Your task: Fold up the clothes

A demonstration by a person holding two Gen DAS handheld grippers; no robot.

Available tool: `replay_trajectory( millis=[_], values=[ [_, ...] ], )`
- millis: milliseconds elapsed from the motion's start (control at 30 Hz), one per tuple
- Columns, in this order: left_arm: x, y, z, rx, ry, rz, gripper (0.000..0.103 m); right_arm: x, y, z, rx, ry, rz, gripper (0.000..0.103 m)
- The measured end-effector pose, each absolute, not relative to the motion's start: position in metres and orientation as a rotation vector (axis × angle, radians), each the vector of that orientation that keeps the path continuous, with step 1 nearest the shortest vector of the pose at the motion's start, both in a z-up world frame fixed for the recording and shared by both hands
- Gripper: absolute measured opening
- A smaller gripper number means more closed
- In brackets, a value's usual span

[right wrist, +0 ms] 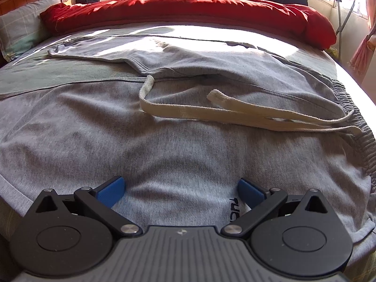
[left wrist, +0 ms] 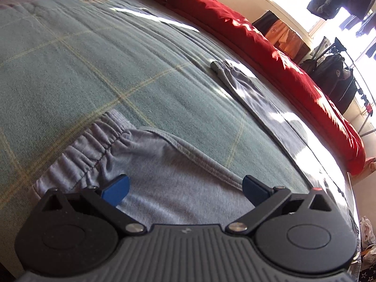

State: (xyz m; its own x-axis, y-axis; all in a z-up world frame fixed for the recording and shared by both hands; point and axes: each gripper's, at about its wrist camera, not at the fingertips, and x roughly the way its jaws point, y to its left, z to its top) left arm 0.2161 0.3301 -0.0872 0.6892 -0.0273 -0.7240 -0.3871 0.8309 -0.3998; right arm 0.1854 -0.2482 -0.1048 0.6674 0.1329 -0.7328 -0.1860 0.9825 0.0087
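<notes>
A pair of grey sweatpants (right wrist: 178, 145) lies spread on the bed (left wrist: 70, 58), on a green checked bedcover. In the right wrist view the pants cover most of the near part of the bed. Their elastic waistband (right wrist: 354, 127) runs along the right side, and a pale drawstring (right wrist: 211, 112) lies loose on the fabric, with both its ends pointing to the left. One leg reaches toward the far left, where strong sunlight falls on it.

The right gripper (right wrist: 179, 191) hovers low over the near part of the pants, beside a small dark printed text. Its jaws are spread wide and hold nothing.

The left gripper (left wrist: 185, 189) is above the waistband (left wrist: 94, 150) end of the pants (left wrist: 176, 176), near the near edge of the bed. Its jaws are also spread wide, with grey fabric showing between the blue fingertips (left wrist: 116, 189).

A red quilt (right wrist: 188, 11) lies rolled along the far edge of the bed.
</notes>
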Motion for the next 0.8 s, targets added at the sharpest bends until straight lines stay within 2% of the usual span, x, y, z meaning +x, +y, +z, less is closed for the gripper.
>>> replay_trajectory(
  millis=[167, 433, 600, 800],
  values=[
    [0.213, 0.295, -0.069, -0.389, 0.787, 0.259, 0.101, 0.181, -0.265, -0.094, -0.038, 0.778, 0.169, 0.103],
    [0.216, 0.169, -0.026, -0.123, 0.708, -0.008, 0.102, 0.174, -0.291, -0.077, 0.012, 0.709, 0.152, 0.103],
    [0.220, 0.073, -0.026, -0.019, 0.723, -0.233, 0.102, 0.171, -0.314, -0.069, 0.056, 0.676, 0.132, 0.103],
    [0.219, -0.028, -0.041, 0.049, 0.769, -0.414, 0.102, 0.172, -0.367, -0.096, 0.198, 0.740, 0.050, 0.103]
  ],
)
